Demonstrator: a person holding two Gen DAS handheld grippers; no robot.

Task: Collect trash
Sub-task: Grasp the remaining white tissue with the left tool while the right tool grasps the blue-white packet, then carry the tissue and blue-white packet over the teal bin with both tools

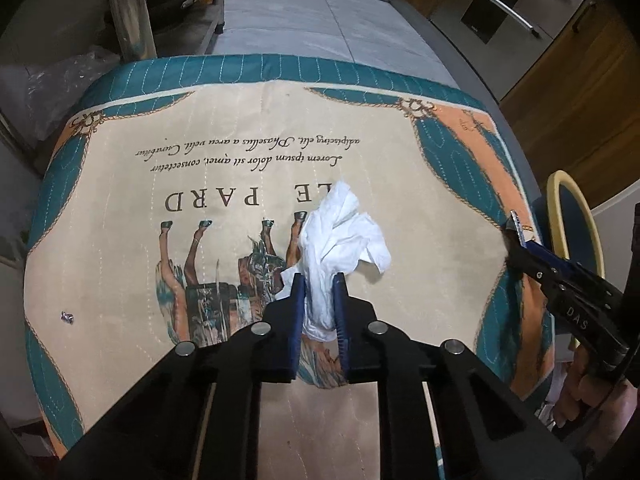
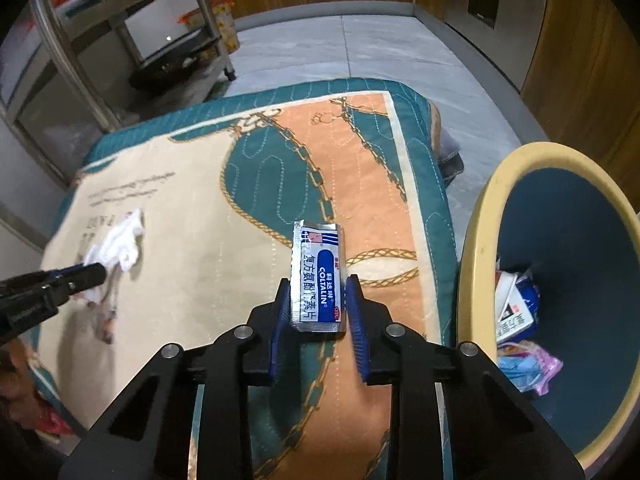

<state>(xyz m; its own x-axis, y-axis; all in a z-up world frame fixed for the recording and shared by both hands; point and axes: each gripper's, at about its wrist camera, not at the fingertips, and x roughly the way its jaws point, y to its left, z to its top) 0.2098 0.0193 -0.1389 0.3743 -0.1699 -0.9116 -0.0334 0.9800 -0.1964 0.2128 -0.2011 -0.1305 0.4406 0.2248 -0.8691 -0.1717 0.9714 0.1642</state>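
A crumpled white tissue [image 1: 344, 232] lies on a printed quilted cloth [image 1: 120, 184], and my left gripper [image 1: 319, 282] is shut on its near end. The right wrist view shows that tissue [image 2: 120, 242] at the far left with the left gripper [image 2: 100, 274] on it. A silver and blue medicine sachet [image 2: 318, 276] lies flat on the cloth [image 2: 192, 240]. My right gripper [image 2: 319, 284] holds it, its blue pads pressing both long edges. In the left wrist view the right gripper [image 1: 515, 229] reaches in from the right edge.
A blue bin with a yellow rim [image 2: 476, 260] stands right of the cloth, holding wrappers [image 2: 516, 312]; its rim [image 1: 576, 208] also shows in the left wrist view. A small shiny scrap [image 1: 67, 316] lies on the cloth's left. A metal rack [image 2: 120, 40] and wooden cabinets [image 2: 580, 60] lie beyond.
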